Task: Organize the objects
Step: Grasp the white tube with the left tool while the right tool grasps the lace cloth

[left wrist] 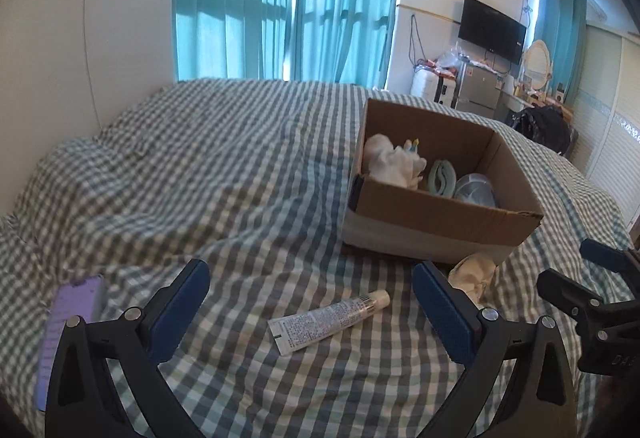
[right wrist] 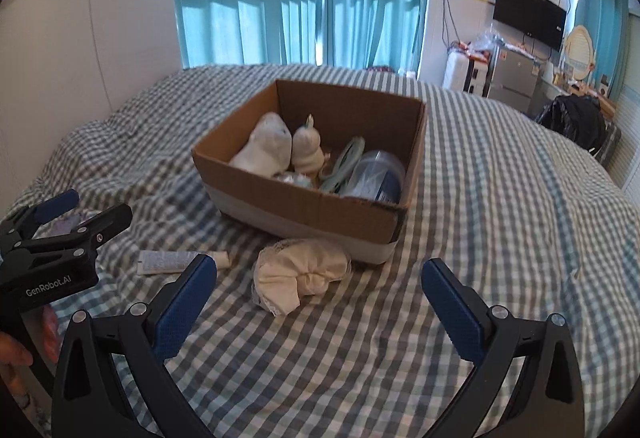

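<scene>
On the far left of the checked bedspread (left wrist: pixel 240 165) a purple remote-like device (left wrist: pixel 68 334) is lying flat, just beside the left gripper (left wrist: pixel 312 302), whose blue pads are standing wide apart over a white tube (left wrist: pixel 328 318) lying on the cloth. Further right, a cream fabric bundle (right wrist: pixel 298 276) is resting against the front of the cardboard box (right wrist: pixel 316 205), which is holding a white plush (right wrist: pixel 266 149), a small figurine (right wrist: pixel 308 151) and a clear container (right wrist: pixel 376 173). The right gripper (right wrist: pixel 320 290) is hovering with its fingers spread, gripping nothing.
</scene>
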Demonstrator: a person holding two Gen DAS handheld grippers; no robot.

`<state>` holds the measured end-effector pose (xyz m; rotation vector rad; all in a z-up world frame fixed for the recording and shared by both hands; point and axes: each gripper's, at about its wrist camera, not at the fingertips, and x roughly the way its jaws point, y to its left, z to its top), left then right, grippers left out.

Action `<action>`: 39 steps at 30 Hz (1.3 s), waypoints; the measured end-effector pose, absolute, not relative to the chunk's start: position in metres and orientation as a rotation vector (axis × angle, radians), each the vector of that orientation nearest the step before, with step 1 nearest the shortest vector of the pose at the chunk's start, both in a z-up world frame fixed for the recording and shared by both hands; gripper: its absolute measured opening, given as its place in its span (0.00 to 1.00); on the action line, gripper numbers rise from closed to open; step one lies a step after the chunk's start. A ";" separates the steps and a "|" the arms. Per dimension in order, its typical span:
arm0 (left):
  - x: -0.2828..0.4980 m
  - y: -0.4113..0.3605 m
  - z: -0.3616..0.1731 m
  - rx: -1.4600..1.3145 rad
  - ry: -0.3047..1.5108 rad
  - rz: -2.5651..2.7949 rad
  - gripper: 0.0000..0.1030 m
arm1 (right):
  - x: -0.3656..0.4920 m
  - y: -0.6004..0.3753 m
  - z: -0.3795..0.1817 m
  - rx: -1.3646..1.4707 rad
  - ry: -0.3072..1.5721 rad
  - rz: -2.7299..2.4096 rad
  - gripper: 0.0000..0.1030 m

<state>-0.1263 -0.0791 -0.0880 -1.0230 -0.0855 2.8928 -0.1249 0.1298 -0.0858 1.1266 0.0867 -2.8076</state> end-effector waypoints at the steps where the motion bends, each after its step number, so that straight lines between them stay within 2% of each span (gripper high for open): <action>1: -0.129 -0.081 -0.093 -1.033 -0.098 2.888 1.00 | -0.129 0.128 -0.091 1.144 0.092 -2.804 1.00; 12: -0.148 -0.093 -0.129 -1.172 -0.158 2.860 1.00 | -0.179 0.109 -0.156 1.298 0.107 -2.677 0.99; 14: -0.149 -0.092 -0.131 -1.170 -0.163 2.866 1.00 | -0.185 0.107 -0.165 1.327 0.106 -2.641 0.91; 17: -0.151 -0.090 -0.137 -1.202 -0.164 2.850 1.00 | -0.187 0.107 -0.177 1.373 0.114 -2.571 0.66; 19: -0.152 -0.085 -0.140 -1.213 -0.134 2.851 1.00 | -0.184 0.108 -0.180 1.370 0.139 -2.543 0.36; 22: -0.152 -0.077 -0.146 -1.221 -0.100 2.820 1.00 | -0.178 0.118 -0.177 1.357 0.132 -2.530 0.24; 33: -0.171 -0.021 -0.174 -1.262 0.270 2.651 0.96 | -0.165 0.164 -0.164 1.322 0.020 -2.560 0.22; 37: -0.186 -0.024 -0.183 -1.306 0.279 2.644 0.90 | -0.164 0.166 -0.165 1.330 0.011 -2.542 0.22; 39: -0.189 -0.026 -0.184 -1.301 0.271 2.641 0.81 | -0.164 0.163 -0.166 1.336 0.009 -2.538 0.22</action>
